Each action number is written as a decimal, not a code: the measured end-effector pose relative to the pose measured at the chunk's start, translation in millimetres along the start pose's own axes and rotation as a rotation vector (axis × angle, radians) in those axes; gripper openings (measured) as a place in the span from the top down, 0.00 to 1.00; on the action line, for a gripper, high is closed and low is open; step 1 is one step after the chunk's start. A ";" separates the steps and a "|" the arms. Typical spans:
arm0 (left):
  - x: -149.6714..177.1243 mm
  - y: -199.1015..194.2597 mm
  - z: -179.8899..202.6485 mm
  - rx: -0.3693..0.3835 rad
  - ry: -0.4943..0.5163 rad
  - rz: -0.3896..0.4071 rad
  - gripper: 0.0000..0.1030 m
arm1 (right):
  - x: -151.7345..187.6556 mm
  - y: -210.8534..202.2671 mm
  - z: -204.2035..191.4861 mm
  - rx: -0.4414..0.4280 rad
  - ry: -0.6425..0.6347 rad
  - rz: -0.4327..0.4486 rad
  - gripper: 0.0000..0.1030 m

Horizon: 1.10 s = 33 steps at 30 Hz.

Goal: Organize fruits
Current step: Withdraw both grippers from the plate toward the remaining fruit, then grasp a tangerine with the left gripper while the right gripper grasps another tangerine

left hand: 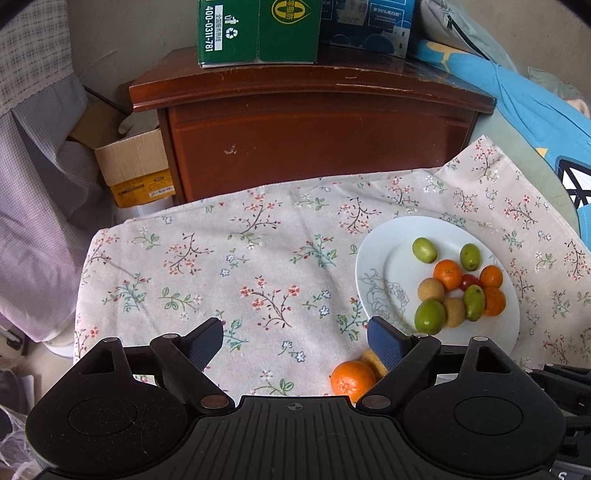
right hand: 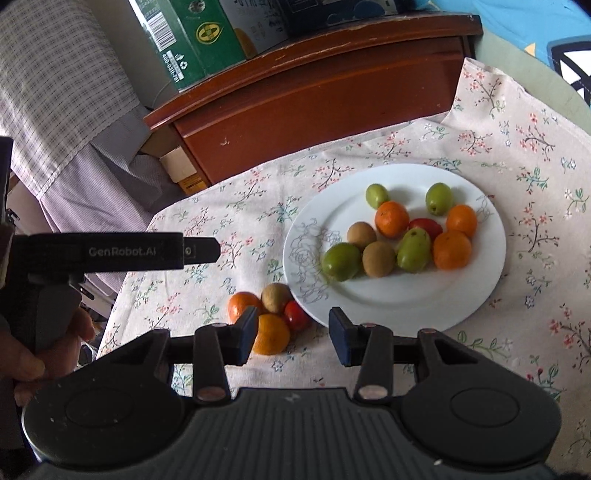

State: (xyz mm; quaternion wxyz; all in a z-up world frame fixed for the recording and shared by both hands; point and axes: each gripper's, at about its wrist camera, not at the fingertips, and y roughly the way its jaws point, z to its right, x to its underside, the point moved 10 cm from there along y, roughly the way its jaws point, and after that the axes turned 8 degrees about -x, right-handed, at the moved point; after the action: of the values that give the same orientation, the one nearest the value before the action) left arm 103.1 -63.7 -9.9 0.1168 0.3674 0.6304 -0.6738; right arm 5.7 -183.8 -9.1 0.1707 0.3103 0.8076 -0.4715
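A white plate on the floral cloth holds several fruits: green jujubes, small oranges, brown longans and a red tomato. The plate also shows in the left wrist view. Beside its left rim on the cloth lie two oranges, a longan and a red tomato. My right gripper is open and empty, just above these loose fruits. My left gripper is open and empty, with an orange and a longan by its right finger.
A brown wooden nightstand stands behind the table with green and blue boxes on top. An open cardboard box sits at left. Blue bedding lies at right. The left gripper's body shows in the right wrist view.
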 end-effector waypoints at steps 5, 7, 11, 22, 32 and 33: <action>9.0 0.7 -12.4 -0.030 -0.003 -0.015 0.16 | 12.1 8.9 -11.9 -0.006 -0.039 -0.026 0.58; 11.5 2.5 -19.7 -0.040 -0.020 -0.022 0.16 | 12.6 10.9 -16.3 0.007 -0.082 -0.017 0.58; 13.6 5.9 -28.3 -0.045 -0.053 -0.033 0.16 | 17.5 17.3 -20.2 0.009 -0.108 -0.032 0.58; 16.9 11.1 -23.8 -0.033 -0.038 -0.048 0.16 | 22.0 36.0 -24.1 0.022 -0.148 -0.047 0.58; 19.0 12.1 -17.8 -0.009 -0.020 -0.052 0.16 | 23.2 31.4 -21.6 0.028 -0.151 -0.053 0.70; 19.6 12.2 -16.4 0.000 -0.018 -0.054 0.16 | 24.3 27.8 -21.9 0.030 -0.154 -0.055 0.71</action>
State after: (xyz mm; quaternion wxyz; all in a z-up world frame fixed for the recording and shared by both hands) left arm 102.6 -44.5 -30.7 0.1045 0.3441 0.6391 -0.6799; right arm 6.3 -146.4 -30.2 0.2146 0.2533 0.7932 -0.5105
